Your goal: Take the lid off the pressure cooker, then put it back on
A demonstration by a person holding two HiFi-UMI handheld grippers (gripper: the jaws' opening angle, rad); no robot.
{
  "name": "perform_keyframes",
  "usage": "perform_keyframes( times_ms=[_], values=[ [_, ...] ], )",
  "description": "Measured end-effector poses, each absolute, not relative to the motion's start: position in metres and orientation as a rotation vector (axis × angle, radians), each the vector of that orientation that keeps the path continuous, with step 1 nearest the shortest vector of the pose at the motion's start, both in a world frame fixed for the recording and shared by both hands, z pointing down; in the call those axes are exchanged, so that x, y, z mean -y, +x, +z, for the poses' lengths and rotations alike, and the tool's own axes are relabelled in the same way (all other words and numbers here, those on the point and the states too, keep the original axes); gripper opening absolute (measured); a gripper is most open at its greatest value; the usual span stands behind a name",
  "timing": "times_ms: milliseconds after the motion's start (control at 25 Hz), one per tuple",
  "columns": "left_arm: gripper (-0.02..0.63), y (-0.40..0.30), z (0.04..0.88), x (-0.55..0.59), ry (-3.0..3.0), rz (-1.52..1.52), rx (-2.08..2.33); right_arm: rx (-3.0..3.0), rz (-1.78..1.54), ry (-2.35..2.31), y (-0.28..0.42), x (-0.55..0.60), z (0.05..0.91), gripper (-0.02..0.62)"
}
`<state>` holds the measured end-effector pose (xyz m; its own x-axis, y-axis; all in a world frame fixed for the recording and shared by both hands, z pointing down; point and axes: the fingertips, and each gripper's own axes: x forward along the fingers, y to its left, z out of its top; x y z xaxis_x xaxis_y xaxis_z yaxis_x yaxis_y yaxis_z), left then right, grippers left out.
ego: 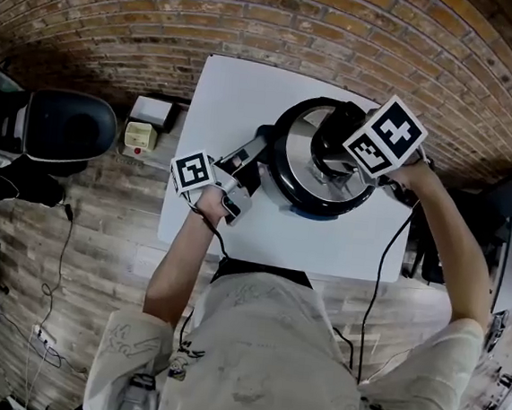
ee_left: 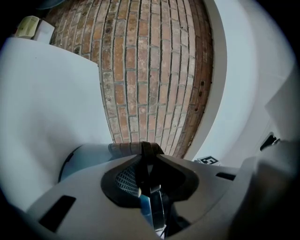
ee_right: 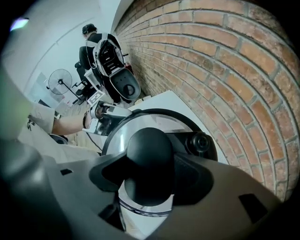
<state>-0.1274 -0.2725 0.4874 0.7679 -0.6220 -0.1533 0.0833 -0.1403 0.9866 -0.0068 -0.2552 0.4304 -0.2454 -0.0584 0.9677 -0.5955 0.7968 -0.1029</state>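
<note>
On the white worktop (ego: 219, 106) | lid (ego: 302, 121): rigid steel, likely weighty, slick | hold: knob (ee_right: 147, 145), right gripper (ee_right: 150, 185) clasps it | left gripper (ee_left: 149, 190) pinches the side handle (ee_left: 149, 153)

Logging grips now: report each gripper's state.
Left gripper: closed on the pressure cooker's side handle.
Right gripper: closed on the lid's black knob.

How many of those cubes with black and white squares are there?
2. One white marker cube sits on the left gripper, which clamps the silver-and-black pressure cooker's side handle; the other tops the right gripper on the black lid knob. None seems hidden.
</note>
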Motion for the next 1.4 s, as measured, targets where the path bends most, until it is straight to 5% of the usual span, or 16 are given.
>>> perform_keyframes(
  times_ms=[1400],
  values=[
    [0.097, -0.1305, 0.4912, 0.2746, 1.586, -0.666, 0.461, 1.727, 0.308, 0.197, -0.0115, 0.2498, 0.4342, 0.302]
  ],
)
